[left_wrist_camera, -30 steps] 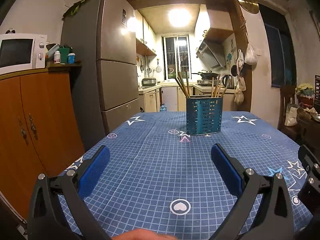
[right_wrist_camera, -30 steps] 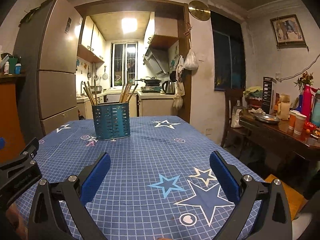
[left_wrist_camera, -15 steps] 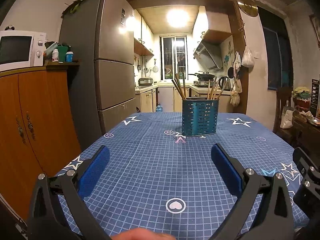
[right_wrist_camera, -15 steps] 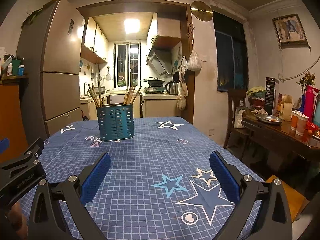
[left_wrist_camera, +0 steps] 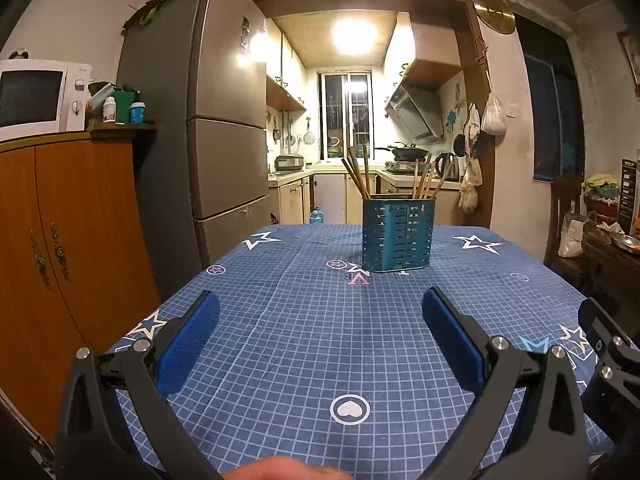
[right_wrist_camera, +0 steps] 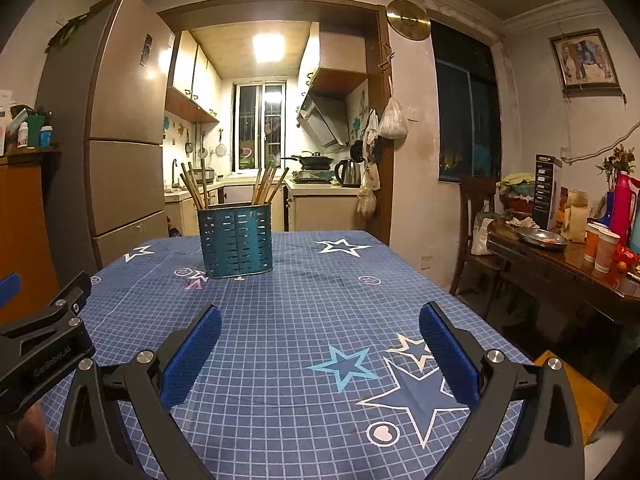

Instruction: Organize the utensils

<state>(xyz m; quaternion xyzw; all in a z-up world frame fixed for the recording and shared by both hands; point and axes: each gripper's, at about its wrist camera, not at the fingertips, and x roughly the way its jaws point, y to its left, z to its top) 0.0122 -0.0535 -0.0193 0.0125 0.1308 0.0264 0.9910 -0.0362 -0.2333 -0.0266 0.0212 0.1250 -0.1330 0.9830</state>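
We see a tall fridge (left_wrist_camera: 224, 120). Left of the fridge, a microwave (left_wrist_camera: 40, 98) tops a wooden cabinet (left_wrist_camera: 68, 248). Right of it hangs a white bag (left_wrist_camera: 493, 115).

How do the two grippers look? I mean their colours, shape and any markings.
Both are alike. The left gripper and right gripper have black angular frames with silver bolts, and two fingers faced with textured blue pads. Seen from the right wrist, the left gripper's side carries pale lettering, too small to read surely.

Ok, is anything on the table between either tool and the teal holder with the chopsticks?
Nothing visible. Only bare blue checked tablecloth lies between the open left tool, the open right tool and the teal slotted holder of wooden chopsticks.
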